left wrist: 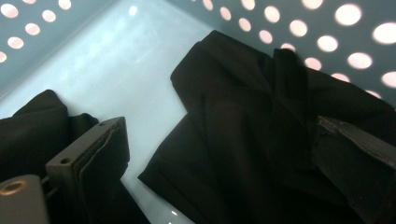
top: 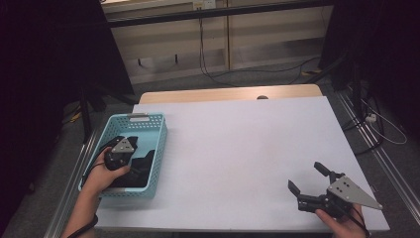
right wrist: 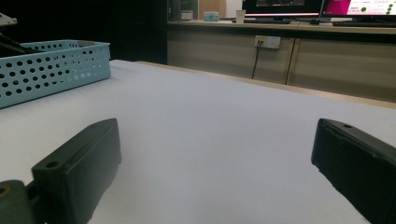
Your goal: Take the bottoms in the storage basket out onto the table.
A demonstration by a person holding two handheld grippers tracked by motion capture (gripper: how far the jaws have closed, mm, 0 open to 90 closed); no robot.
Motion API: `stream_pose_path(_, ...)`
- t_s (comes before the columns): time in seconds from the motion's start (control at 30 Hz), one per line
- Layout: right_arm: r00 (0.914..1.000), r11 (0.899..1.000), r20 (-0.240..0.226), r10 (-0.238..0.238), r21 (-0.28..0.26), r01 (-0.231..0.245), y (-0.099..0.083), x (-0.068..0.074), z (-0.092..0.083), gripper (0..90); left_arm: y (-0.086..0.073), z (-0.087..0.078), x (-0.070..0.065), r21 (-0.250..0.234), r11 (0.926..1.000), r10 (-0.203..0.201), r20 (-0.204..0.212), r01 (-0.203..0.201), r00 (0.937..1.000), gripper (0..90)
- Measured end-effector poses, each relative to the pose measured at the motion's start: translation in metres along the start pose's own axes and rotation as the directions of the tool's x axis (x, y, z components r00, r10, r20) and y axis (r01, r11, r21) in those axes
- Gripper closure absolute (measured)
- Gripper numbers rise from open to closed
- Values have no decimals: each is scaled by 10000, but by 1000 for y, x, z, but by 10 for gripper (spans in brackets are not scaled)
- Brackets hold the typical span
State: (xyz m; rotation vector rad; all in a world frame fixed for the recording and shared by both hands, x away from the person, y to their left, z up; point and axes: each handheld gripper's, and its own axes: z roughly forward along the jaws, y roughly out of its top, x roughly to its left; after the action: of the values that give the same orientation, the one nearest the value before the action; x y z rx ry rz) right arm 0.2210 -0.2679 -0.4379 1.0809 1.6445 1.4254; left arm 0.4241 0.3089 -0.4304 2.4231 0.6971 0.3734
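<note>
Now reaching: left claw (top: 130, 159) spread over black cloth (left wrist: 261, 140) inside blue basket (top: 159, 130); next, pinch a fold. Right claw (top: 308, 177) spread, idle on counter (top: 237, 144).

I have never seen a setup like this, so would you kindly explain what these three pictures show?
There is no robot arm: a person holds a two-jaw tool in each hand. The high view looks down on the white table. The other two pictures come from cameras that ride on the tools and look along their black jaws.

The left gripper reaches into the light-blue perforated plastic basket, jaws open on either side of the crumpled black cloth that lies inside. Nothing is clamped yet.

The right gripper hovers low over bare table near the front right corner, open and holding nothing.
</note>
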Motion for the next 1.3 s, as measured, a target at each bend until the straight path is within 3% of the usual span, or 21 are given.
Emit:
stream_pose_path(0.63, 10000, 10000, -57, -42, 16, 42, 0, 0, -2, 7, -4, 4, 5, 291, 9993, -252, 644, 234, 9976, 99)
stream_pose_path(0.83, 10000, 10000, -59, -57, 16, 57, 0, 0, -2, 7, -5, 4, 8, 577, 9972, -520, 866, 471, 9949, 101)
stream_pose_path(1.0, 10000, 10000, -49, -65, 33, 65, 0, 0, -2, 8, -5, 3, 11, 744, 9940, -879, 1147, 796, 9895, 257)
stream_pose_path(1.17, 10000, 9999, -24, -75, 96, 76, 0, 1, -3, 10, -3, 2, 10, 850, 9925, -990, 1388, 877, 9854, 389)
stream_pose_path(1.23, 10000, 9999, -37, -69, 102, 69, 0, 1, -2, 10, -3, 1, 10, 856, 9907, -1168, 1360, 1057, 9838, 475)
stream_pose_path(1.3, 10000, 9999, -40, -81, 99, 81, 0, 1, -2, 10, -2, 0, 12, 910, 9911, -1083, 1226, 975, 9865, 615)
